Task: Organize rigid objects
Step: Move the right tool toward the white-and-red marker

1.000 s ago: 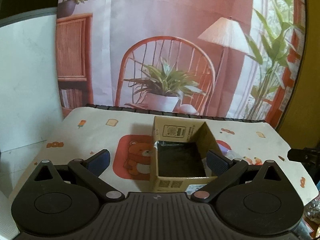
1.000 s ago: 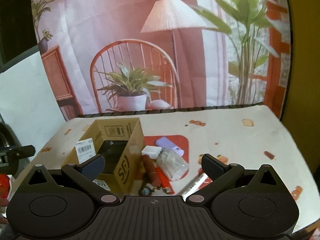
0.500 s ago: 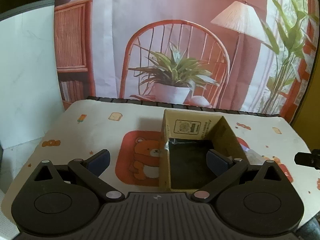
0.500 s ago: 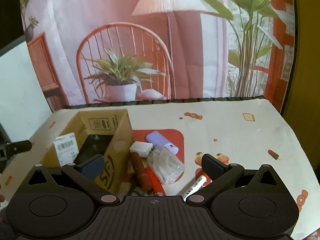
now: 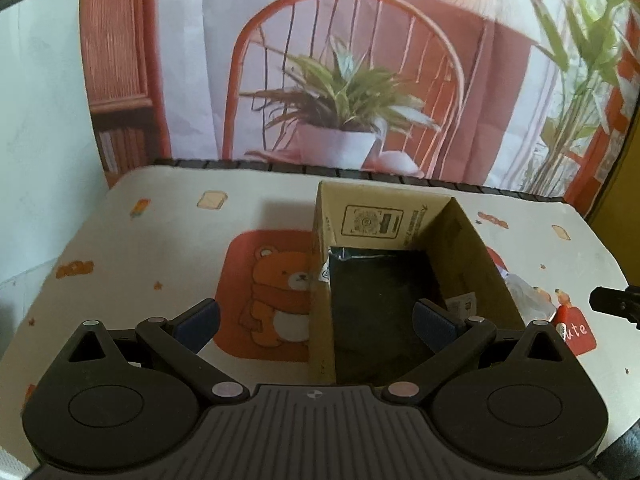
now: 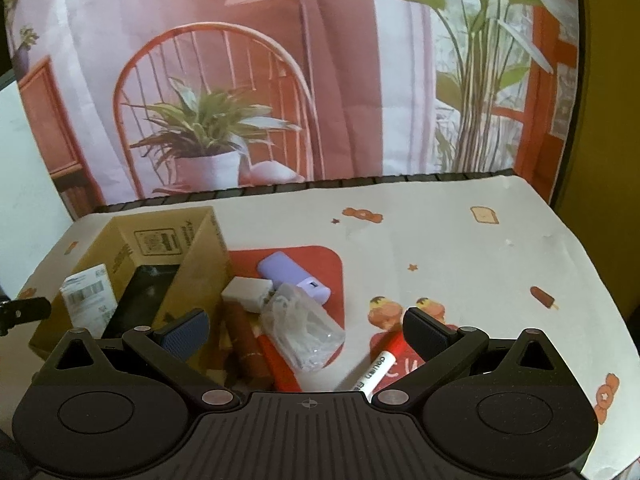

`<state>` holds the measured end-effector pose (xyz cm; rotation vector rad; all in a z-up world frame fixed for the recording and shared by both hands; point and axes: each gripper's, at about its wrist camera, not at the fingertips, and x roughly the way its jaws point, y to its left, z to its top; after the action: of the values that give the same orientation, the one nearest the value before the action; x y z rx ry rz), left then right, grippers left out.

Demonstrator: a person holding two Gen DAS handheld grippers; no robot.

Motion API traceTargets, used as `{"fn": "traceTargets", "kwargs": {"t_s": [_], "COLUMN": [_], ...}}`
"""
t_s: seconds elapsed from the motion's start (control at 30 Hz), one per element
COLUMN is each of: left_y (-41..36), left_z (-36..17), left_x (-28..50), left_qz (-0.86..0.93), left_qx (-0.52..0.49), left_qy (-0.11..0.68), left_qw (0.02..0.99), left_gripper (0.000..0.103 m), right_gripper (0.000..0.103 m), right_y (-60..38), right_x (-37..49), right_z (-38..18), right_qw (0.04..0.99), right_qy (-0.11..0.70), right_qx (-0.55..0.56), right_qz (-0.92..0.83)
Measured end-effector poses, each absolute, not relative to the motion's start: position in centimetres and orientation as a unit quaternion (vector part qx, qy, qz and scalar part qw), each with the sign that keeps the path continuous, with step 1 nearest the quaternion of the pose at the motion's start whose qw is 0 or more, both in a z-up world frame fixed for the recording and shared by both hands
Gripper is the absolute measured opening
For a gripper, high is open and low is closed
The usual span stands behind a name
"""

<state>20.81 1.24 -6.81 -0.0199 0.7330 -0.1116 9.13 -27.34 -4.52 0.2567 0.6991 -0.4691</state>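
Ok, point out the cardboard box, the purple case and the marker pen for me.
cardboard box [image 5: 476, 256]: left wrist view, inner right wall.
purple case [image 6: 286, 270]: right wrist view, top face.
marker pen [image 6: 378, 368]: right wrist view, white barrel.

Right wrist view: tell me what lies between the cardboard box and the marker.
In the right wrist view, between the box and the marker lie a brown tube, a red stick and a clear plastic bag.
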Motion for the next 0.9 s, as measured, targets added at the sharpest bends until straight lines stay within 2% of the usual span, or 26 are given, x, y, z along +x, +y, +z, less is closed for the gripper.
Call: {"fn": "traceTargets", "kwargs": {"t_s": [0.63,0.9], "left_y": [0.4,0.8], "left_z": [-6.9,-7.8], "left_x": [23.3,23.4], "left_qz": [-0.031,-0.038], "left_qx": [0.003,-0.005], "left_qy": [0.36,0.365], "left_qw": [0.933,0.93], "left_gripper": [0.103,0.103], "right_gripper": [0.103,0.103], "right_y": [-31.3,-32.3], "right_x": [12.5,11.5], "right_z": [-2.3,-3.7], "right_qw": [0.924,0.919], "right_qy": [0.286,0.292], "right_qx": [0.079,0.083], "right_qz": [-0.24,-0.253]}}
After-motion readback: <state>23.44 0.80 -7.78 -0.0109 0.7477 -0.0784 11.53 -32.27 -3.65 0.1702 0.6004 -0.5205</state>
